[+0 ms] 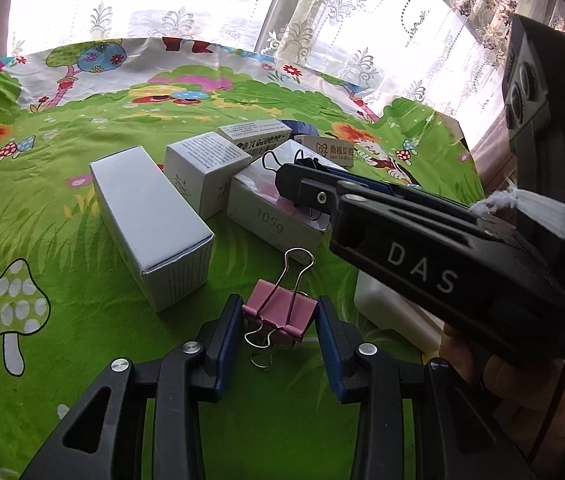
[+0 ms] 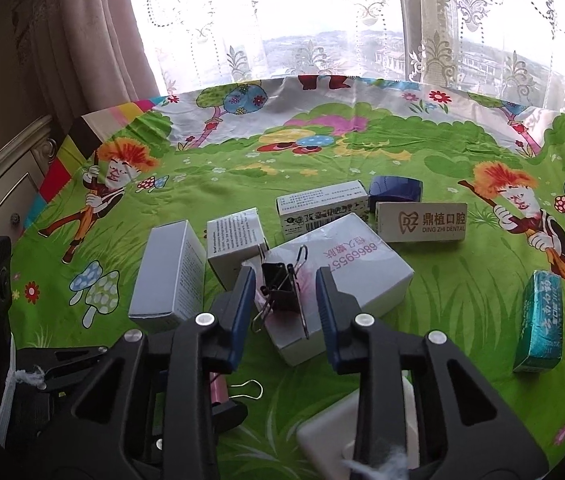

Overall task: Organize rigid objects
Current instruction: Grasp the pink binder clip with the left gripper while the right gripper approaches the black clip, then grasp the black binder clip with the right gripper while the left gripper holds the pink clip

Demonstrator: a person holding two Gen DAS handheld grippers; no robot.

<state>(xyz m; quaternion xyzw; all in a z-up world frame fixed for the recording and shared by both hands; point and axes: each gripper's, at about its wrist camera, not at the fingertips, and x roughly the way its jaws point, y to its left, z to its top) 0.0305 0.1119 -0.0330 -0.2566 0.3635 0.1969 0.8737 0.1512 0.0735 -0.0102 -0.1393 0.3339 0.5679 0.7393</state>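
Observation:
A pink binder clip lies on the green cartoon tablecloth, and my left gripper is shut on it, a blue pad against each side. The same pink clip peeks out low in the right wrist view. A black binder clip sits tilted on a large white box with pink print. My right gripper is shut on the black clip, with its pads close at both sides. Seen from the left wrist, the right gripper reaches over that white box.
Around the big box stand a tall white box, a small white box, a printed carton, a dental-brand box and a dark blue box. A teal box stands at right. A white block lies near me.

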